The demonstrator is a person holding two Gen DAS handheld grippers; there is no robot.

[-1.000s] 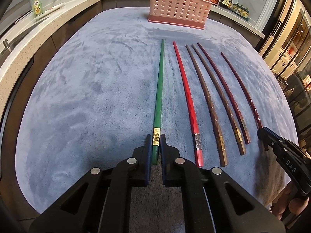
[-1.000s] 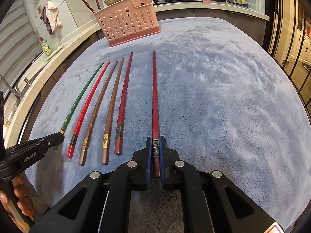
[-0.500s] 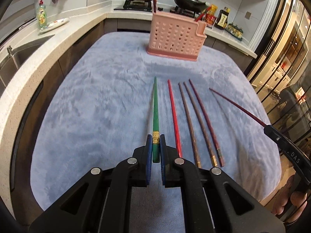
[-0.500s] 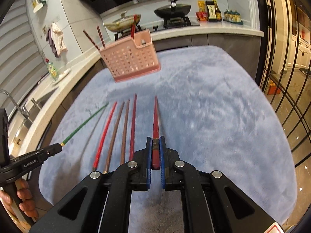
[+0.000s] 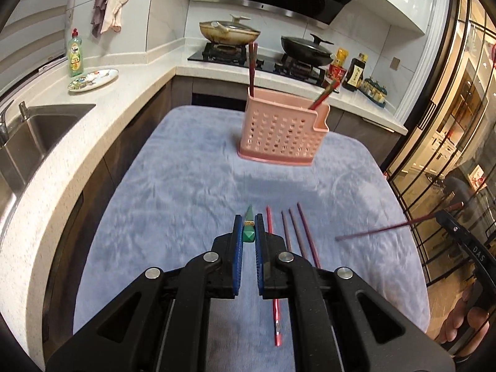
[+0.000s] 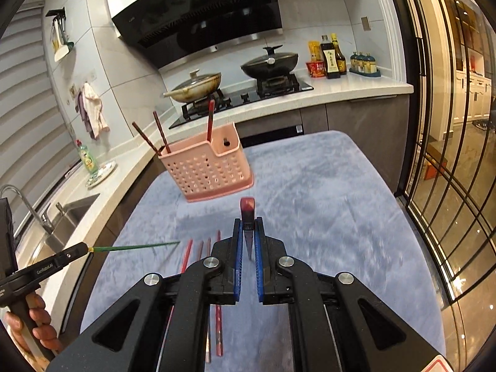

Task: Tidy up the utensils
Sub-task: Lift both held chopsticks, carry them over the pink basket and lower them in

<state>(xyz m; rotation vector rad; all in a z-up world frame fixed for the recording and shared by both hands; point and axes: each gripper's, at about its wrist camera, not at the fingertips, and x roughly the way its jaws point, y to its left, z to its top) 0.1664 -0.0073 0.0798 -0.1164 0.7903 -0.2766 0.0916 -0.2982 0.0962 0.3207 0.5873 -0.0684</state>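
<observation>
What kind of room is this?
It looks like a home kitchen. There is a stove with a lidded black wok on it, a range hood above, and a sink set into the counter.

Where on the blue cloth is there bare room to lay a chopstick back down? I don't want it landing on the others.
The cloth is bare right of the chopsticks on the cloth, out to the glass-door side, and left of them toward the sink counter. It is also bare between their tips and the pink holder. The row itself is crowded.
</observation>
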